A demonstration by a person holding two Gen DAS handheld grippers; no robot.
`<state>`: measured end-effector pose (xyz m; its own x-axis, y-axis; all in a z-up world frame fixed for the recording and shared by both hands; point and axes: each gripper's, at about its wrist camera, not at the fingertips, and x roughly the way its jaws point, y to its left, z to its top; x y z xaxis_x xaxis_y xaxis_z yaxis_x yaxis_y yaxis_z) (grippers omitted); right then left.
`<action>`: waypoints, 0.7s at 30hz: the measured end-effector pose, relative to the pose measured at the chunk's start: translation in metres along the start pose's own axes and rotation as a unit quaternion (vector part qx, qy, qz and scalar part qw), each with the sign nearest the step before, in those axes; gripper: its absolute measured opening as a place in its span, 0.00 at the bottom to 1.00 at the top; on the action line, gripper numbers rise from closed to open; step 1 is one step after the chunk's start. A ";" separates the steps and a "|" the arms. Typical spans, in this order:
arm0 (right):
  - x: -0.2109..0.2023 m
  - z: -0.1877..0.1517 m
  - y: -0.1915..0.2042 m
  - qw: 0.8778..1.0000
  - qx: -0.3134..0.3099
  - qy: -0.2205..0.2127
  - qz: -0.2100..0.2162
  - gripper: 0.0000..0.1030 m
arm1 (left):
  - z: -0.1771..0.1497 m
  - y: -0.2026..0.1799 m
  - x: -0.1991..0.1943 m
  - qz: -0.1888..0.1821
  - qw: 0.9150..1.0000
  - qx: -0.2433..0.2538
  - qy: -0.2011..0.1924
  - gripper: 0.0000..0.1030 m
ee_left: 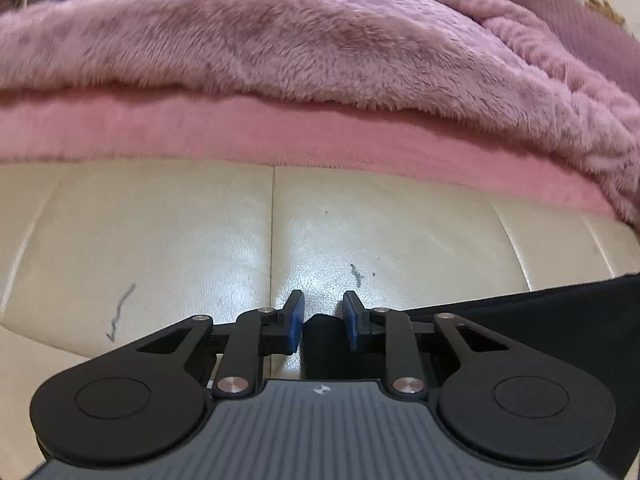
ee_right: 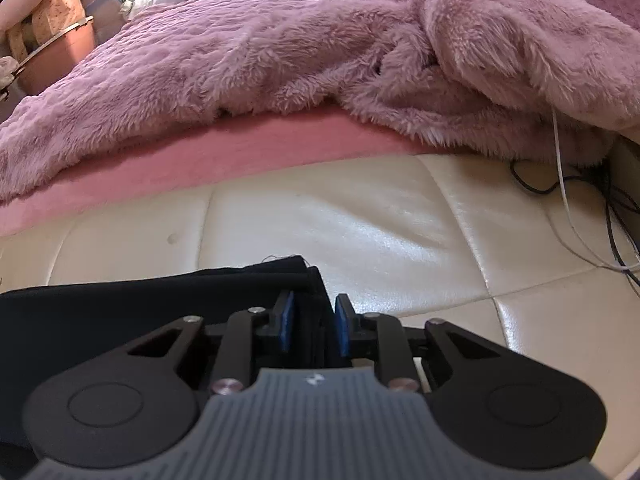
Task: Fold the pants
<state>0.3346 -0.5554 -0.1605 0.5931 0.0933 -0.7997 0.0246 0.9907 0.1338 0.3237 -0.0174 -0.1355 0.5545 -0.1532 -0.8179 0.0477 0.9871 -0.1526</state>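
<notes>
The black pants (ee_right: 120,312) lie flat on a cream leather bench, with one corner near the middle of the right wrist view. They also fill the lower right of the left wrist view as the pants (ee_left: 540,320). My left gripper (ee_left: 323,318) is at their left edge. A bunched fold of black cloth fills the gap between its blue pads (ee_left: 297,322), so it is shut on that fold. My right gripper (ee_right: 314,320) straddles the pants' right edge. Cloth lies between its pads (ee_right: 342,326), which stand slightly apart from it.
The cream bench (ee_left: 160,240) stands against a bed with a pink mattress edge (ee_left: 280,136) and a fluffy mauve blanket (ee_right: 280,52). Black and white cables (ee_right: 580,208) trail over the bench at the far right. A box and clutter (ee_right: 52,40) sit at the far left.
</notes>
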 end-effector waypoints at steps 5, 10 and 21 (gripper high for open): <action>-0.023 0.000 -0.003 1.000 0.021 -0.013 0.006 0.43 | -0.002 0.008 -0.037 -0.025 0.999 -0.022 -0.006 0.29; -0.048 -0.026 -0.023 0.996 0.079 -0.001 0.035 0.46 | -0.039 0.023 -0.066 -0.076 0.994 -0.069 0.036 0.38; -0.052 -0.066 -0.023 0.997 0.067 0.024 0.011 0.45 | -0.109 0.000 -0.090 -0.061 0.995 0.025 0.076 0.41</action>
<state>0.2498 -0.5765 -0.1602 0.5561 0.1233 -0.8219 0.1206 0.9665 0.2267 0.1834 -0.0088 -0.1220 0.4102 -0.2726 -0.8703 0.1507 0.9614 -0.2301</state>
